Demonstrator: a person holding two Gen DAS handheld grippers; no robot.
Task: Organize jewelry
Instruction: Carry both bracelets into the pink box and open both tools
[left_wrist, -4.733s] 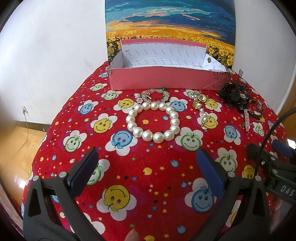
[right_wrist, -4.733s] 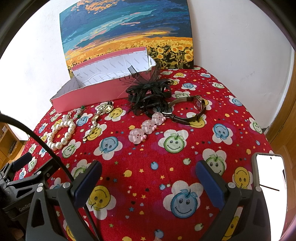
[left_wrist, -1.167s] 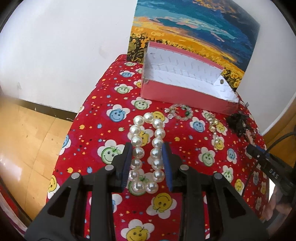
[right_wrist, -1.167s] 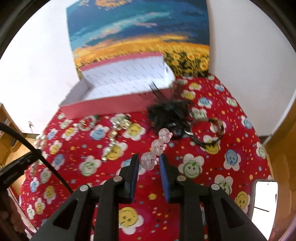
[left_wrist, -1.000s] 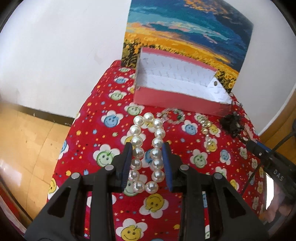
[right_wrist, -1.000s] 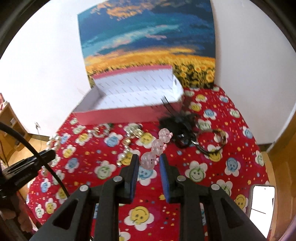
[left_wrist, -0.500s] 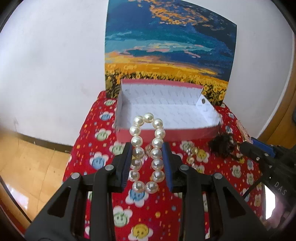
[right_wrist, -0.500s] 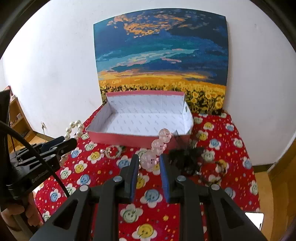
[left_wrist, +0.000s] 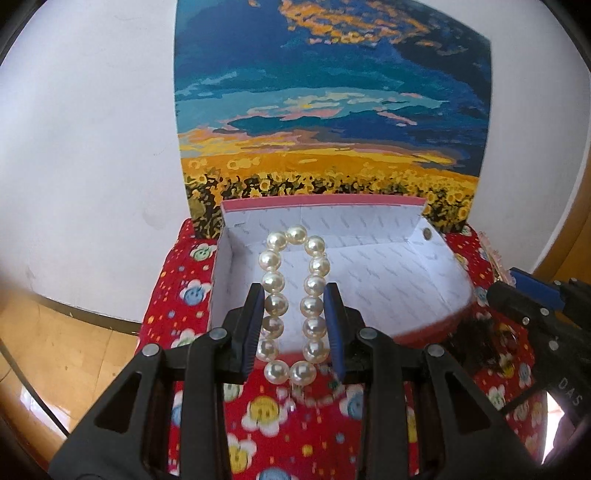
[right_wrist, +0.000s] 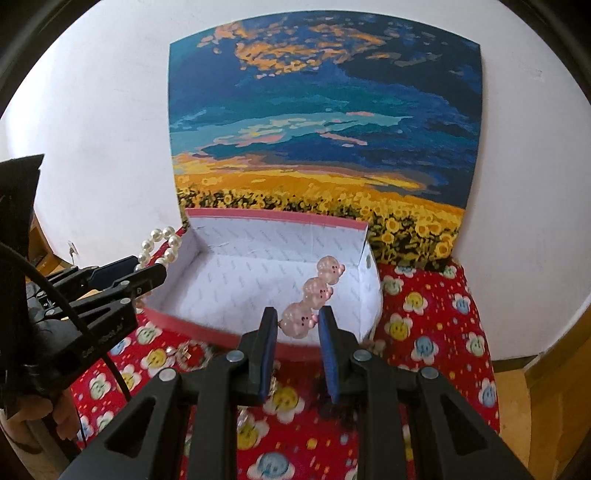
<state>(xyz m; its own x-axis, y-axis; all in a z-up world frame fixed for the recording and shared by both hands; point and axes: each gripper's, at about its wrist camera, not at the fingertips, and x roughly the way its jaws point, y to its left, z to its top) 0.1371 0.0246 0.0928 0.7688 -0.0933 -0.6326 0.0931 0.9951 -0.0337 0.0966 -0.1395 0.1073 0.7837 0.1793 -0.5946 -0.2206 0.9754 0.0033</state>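
Left wrist view: left claw (left_wrist: 293, 326) pinches the pearls (left_wrist: 293, 306), both sides of the loop squeezed between the pads, far end of the loop sticking out over the box (left_wrist: 369, 280). The near beads hang at the box's front wall, so a release here could drop part of the loop outside onto the bench (left_wrist: 295, 424). The beads are round and smooth; judged likely to roll or slip in the pinch if the claw tilts. The right claw (left_wrist: 532, 291) shows at the right edge, near the box's right wall. Right wrist view: right claw (right_wrist: 297, 341) grips the lowest bead of the pink clip (right_wrist: 314, 295); the other two beads stand free above the box (right_wrist: 258, 280) floor, near its right wall. Hold is at one end only, so the clip may pivot or pop out. The left claw (right_wrist: 147, 269) with the pearls (right_wrist: 160, 243) sits at the box's left corner; both claws converge on one box and could collide, or knock its light wall. Some jewelry is left on the bench (right_wrist: 424, 332).
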